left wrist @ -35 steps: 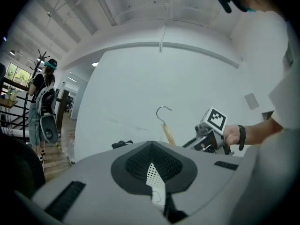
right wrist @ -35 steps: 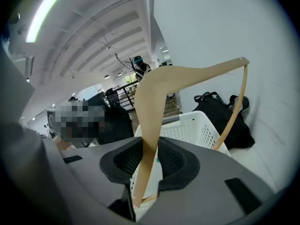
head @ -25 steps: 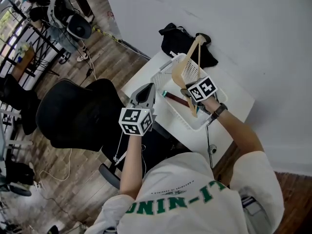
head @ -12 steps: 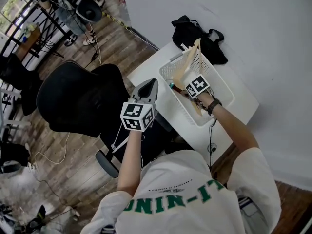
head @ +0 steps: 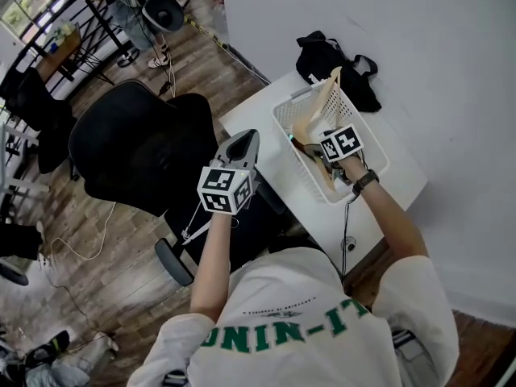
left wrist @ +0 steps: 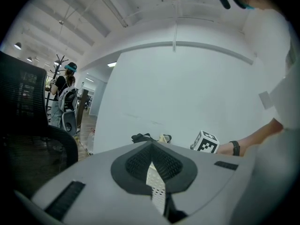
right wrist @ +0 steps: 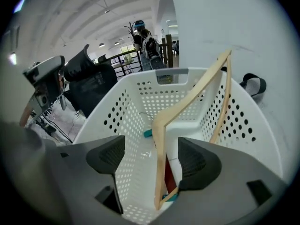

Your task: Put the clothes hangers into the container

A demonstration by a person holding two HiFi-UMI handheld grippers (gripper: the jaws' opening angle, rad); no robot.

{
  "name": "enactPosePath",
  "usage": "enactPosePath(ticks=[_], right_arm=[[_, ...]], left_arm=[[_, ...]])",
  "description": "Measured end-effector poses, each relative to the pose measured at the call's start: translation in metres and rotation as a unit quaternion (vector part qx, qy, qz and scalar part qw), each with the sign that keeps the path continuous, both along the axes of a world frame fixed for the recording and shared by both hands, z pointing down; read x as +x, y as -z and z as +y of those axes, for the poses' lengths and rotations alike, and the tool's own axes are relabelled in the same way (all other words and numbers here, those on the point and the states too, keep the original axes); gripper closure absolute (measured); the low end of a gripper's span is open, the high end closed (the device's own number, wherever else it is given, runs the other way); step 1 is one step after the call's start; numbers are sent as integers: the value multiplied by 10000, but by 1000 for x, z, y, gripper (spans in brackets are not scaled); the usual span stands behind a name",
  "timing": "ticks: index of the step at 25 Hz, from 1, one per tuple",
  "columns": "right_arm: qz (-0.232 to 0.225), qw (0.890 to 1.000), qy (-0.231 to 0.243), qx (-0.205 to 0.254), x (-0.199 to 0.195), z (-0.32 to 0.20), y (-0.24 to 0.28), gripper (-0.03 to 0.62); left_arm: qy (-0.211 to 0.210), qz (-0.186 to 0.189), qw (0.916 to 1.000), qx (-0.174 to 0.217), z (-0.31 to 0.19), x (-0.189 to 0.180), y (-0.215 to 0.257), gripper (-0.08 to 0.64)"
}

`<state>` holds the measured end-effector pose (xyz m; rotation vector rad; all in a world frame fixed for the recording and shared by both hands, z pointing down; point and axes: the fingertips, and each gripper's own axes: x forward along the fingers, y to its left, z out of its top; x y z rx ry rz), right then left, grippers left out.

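Our right tongs (right wrist: pixel 152 157) have just been opening, pads clear of the hanger (right wrist: pixel 192 97) between them, letting it lean inside the basket (right wrist: pixel 117 121), upper right of the head view. Left tongs (left wrist: pixel 151 161) are closed and empty, probably just waiting aside.

You are in an office-like workroom: a black swivel chair (head: pixel 137 158) stands beside the white table (head: pixel 260 123), with metal equipment racks (head: pixel 44 51) farther from the table on a wood floor (head: pixel 121 297).

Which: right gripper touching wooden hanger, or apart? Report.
Cannot tell. Right gripper view: right gripper, jaws just opened, straddles wooden hanger; one jaw hides its bar.
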<state>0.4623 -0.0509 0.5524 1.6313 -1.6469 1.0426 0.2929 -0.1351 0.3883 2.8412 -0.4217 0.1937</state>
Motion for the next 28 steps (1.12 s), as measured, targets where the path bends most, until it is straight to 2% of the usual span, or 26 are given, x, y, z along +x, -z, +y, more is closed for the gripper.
enactPosePath(ticks=[5, 10, 15, 18, 22, 28], right_arm=[[244, 9977, 149, 608, -18, -2, 48, 227], [464, 9910, 512, 1147, -49, -9, 95, 230], [496, 9798, 943, 1689, -102, -21, 133, 222], [273, 9745, 1100, 1935, -143, -29, 141, 221], [-94, 9699, 1343, 2028, -206, -34, 129, 218], [-493, 9677, 1815, 1677, -293, -40, 81, 210]], left_arm=[[83, 12, 10000, 26, 8, -21, 3, 557], [282, -17, 9996, 52, 12, -53, 7, 557], [569, -30, 9983, 103, 8, -95, 8, 555], [839, -52, 9964, 58, 5, -130, 3, 556], [1253, -145, 9920, -72, 2, -185, -15, 555], [1891, -261, 9811, -309, 0, -266, -54, 557]])
